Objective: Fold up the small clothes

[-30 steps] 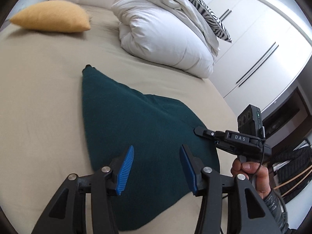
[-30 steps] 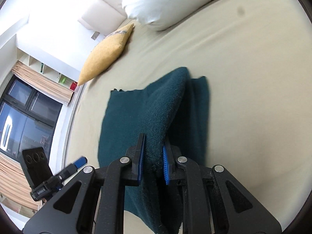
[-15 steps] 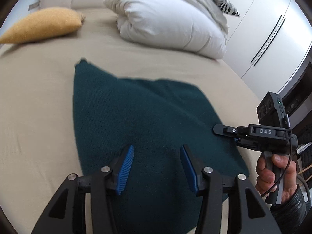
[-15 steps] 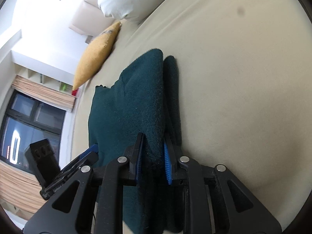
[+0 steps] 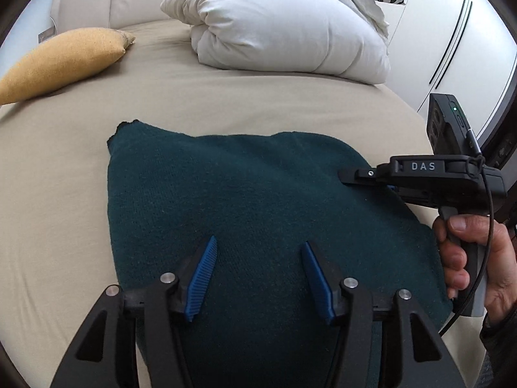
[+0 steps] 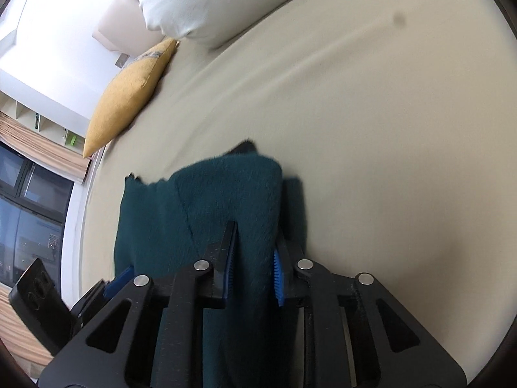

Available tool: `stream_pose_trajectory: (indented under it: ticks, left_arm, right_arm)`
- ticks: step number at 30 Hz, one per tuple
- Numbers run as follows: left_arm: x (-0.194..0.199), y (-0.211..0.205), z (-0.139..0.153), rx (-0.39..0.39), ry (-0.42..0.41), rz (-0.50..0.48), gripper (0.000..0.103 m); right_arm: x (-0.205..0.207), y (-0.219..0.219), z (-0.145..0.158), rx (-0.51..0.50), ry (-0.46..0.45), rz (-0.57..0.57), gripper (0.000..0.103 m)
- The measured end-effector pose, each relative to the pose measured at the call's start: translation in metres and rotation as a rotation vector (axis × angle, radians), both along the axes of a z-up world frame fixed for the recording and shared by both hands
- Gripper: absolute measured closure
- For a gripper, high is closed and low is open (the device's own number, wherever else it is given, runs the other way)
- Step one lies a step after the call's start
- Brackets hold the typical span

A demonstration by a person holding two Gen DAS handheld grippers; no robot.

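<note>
Fingers on the left gripper (image 5: 258, 278) are spread apart and still widening, hanging over the near part of the dark green knit garment (image 5: 252, 200) with nothing pinched between the blue pads (image 5: 202, 278), so basically just hovering. Right gripper (image 6: 253, 258) is a different story: its pads are squeezed together on a bunched-up ridge of that same garment, and you can see the fabric rising up between the two fingers in the right wrist view, with the jaws closing in on it. From the left wrist view the right gripper sits at the garment's right edge, with a hand (image 5: 468, 258) wrapped around its handle. The garment itself lies on the beige bed sheet (image 5: 274, 103), mostly flat with one jagged corner pointing toward the headboard. Further back there's a yellow cushion (image 5: 61, 61) on the left and a fat white duvet (image 5: 284, 29) bundled up near the headboard, both well apart from the garment.
</note>
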State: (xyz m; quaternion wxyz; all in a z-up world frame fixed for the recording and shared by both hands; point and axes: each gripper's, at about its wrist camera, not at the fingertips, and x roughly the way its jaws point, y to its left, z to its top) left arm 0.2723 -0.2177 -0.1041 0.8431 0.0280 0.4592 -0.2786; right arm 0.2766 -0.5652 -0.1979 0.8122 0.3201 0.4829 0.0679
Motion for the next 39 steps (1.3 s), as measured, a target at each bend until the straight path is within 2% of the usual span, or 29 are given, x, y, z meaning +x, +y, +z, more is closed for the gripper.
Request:
stream_pose_trajectory:
  ticks: [5, 7, 8, 9, 12, 14, 16, 18, 19, 21, 24, 27, 28, 30, 32, 34, 36, 38, 39]
  left_arm:
    - [-0.005, -0.007, 0.000, 0.045, -0.021, -0.016, 0.045]
    - [-0.005, -0.004, -0.001, 0.038, -0.013, -0.014, 0.045]
    - [-0.006, -0.003, 0.000, 0.040, -0.011, -0.013, 0.045]
    - [-0.006, -0.004, 0.000, 0.045, -0.012, -0.013, 0.045]
    - [-0.008, -0.006, 0.000, 0.054, -0.018, -0.008, 0.045]
    - [-0.008, -0.005, 0.000, 0.052, -0.019, -0.004, 0.045]
    - [-0.009, -0.006, -0.001, 0.058, -0.023, -0.002, 0.045]
    - [-0.010, -0.008, -0.001, 0.071, -0.027, -0.007, 0.045]
    - [-0.011, -0.008, -0.001, 0.077, -0.032, -0.010, 0.045]
    - [-0.011, -0.009, -0.001, 0.083, -0.033, -0.011, 0.045]
    - [-0.011, -0.010, -0.001, 0.097, -0.038, -0.008, 0.045]
    - [-0.012, -0.009, -0.002, 0.099, -0.045, -0.006, 0.045]
    - [-0.012, -0.009, -0.002, 0.097, -0.046, -0.005, 0.045]
    - [-0.012, -0.009, -0.002, 0.098, -0.049, -0.005, 0.045]
    - [-0.014, -0.009, -0.002, 0.103, -0.058, -0.005, 0.045]
    - [-0.014, -0.009, -0.002, 0.103, -0.062, -0.005, 0.045]
    - [-0.013, -0.008, -0.002, 0.100, -0.061, -0.007, 0.045]
    - [-0.015, -0.008, -0.003, 0.103, -0.069, -0.009, 0.045]
    - [-0.016, -0.008, -0.003, 0.103, -0.075, -0.008, 0.045]
  right_arm:
    - [-0.004, -0.010, -0.005, 0.021, -0.025, 0.002, 0.088]
    - [-0.017, -0.008, 0.011, -0.040, -0.031, -0.023, 0.085]
    - [-0.027, -0.006, 0.025, -0.092, -0.034, -0.054, 0.080]
    - [-0.040, -0.002, 0.041, -0.132, -0.060, -0.073, 0.080]
    - [-0.078, 0.022, 0.078, -0.146, -0.164, -0.005, 0.081]
    - [-0.102, 0.045, 0.087, -0.182, -0.189, 0.080, 0.081]
    - [-0.118, 0.051, 0.074, -0.178, -0.149, 0.115, 0.081]
    - [-0.125, 0.049, 0.042, -0.205, -0.059, 0.119, 0.091]
    - [-0.130, 0.043, 0.028, -0.172, -0.058, 0.121, 0.091]
    - [-0.147, 0.028, 0.018, -0.087, -0.111, 0.099, 0.093]
    - [-0.164, 0.030, 0.016, -0.101, -0.128, 0.105, 0.093]
    - [-0.169, 0.031, 0.021, -0.117, -0.106, 0.105, 0.093]
    - [-0.170, 0.032, 0.027, -0.130, -0.091, 0.095, 0.093]
    - [-0.167, 0.045, 0.045, -0.183, -0.083, 0.077, 0.086]
    - [-0.167, 0.060, 0.067, -0.222, -0.138, 0.097, 0.086]
    - [-0.165, 0.069, 0.075, -0.225, -0.157, 0.119, 0.084]
    - [-0.157, 0.072, 0.065, -0.237, -0.132, 0.128, 0.076]
    - [-0.148, 0.064, 0.037, -0.199, -0.072, 0.119, 0.076]
    - [-0.151, 0.057, 0.029, -0.154, -0.115, 0.117, 0.079]
